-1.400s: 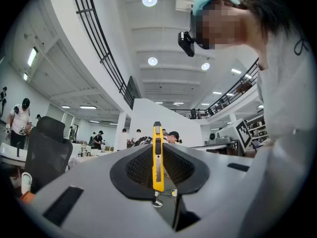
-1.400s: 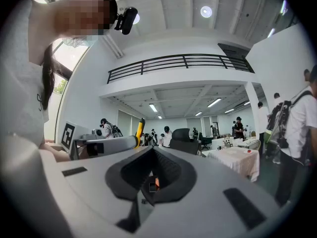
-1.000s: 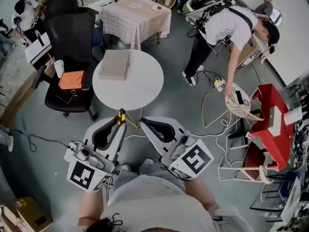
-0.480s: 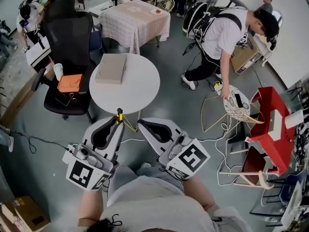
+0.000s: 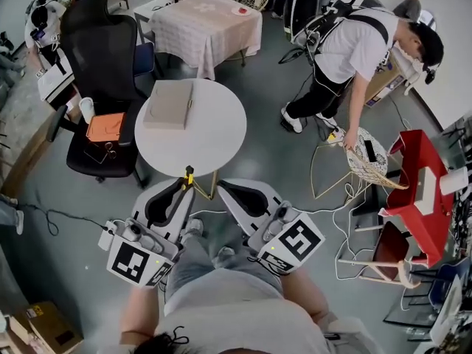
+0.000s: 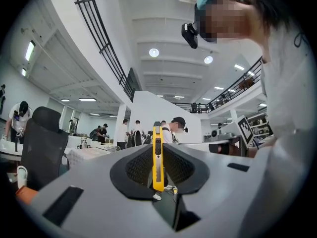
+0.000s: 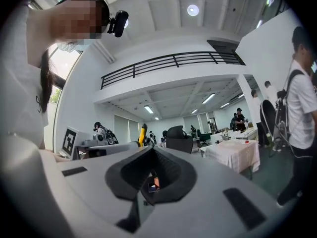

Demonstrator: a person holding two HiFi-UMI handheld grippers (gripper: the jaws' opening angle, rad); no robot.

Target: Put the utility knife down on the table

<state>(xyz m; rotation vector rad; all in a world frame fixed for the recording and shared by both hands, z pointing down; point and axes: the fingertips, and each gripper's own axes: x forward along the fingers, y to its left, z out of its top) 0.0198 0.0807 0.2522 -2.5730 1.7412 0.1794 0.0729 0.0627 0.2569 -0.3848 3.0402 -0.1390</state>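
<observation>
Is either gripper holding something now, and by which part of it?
The left gripper holds the yellow utility knife by one end; the rest stands out past the jaws. The right gripper holds nothing.

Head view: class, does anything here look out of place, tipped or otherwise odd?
The wire chair at right looks tipped sideways, a bent-over person reaching to it, and cables sprawl on the floor beside it. The utility knife stands upright in the left gripper; that seems normal.
</observation>
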